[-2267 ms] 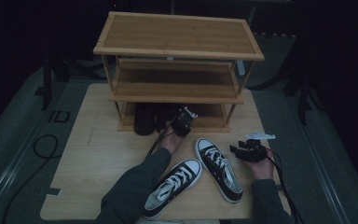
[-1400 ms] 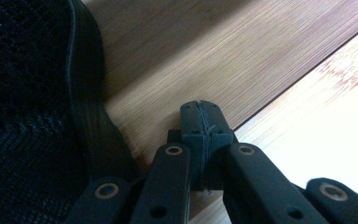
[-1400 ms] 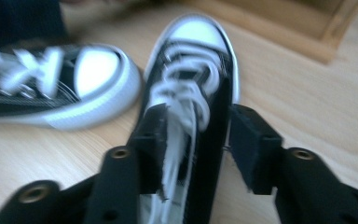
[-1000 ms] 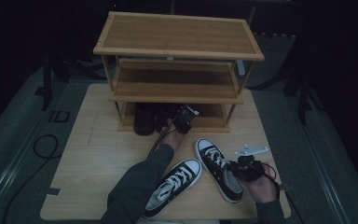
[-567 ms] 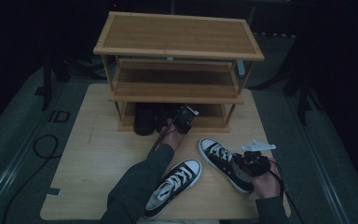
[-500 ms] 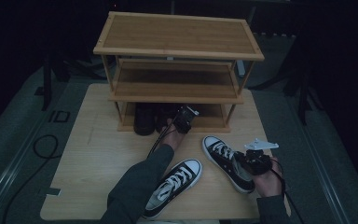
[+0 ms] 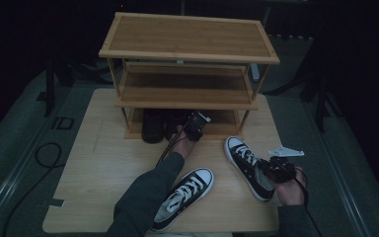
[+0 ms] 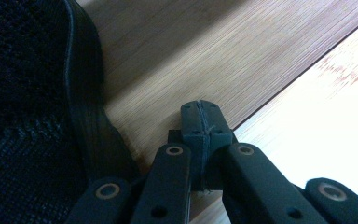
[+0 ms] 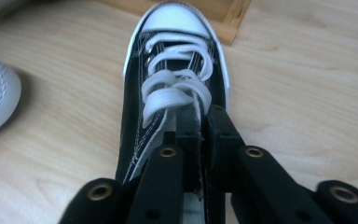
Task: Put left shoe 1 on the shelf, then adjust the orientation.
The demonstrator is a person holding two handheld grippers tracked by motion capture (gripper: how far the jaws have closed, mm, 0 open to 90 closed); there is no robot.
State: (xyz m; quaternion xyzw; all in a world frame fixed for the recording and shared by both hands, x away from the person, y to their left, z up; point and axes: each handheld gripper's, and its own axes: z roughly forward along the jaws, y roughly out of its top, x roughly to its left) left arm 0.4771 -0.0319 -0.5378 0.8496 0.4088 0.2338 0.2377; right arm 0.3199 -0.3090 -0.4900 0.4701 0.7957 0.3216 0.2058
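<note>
The room is dim, its far side lost in black. A pale wooden tabletop (image 7: 103, 148) sits on grey floor (image 7: 24, 148), a black cable (image 7: 39, 158) looping at the left. Dark stand legs (image 7: 321, 98) rise to the right.

Wooden rack (image 7: 187, 54) on table (image 7: 103, 163), left gripper (image 7: 195, 127) at its bottom shelf beside dark shoes (image 7: 153, 126), right gripper (image 7: 279, 168) at heel of one sneaker (image 7: 246, 165), second sneaker (image 7: 185, 195) near sleeve (image 7: 145, 202).
</note>
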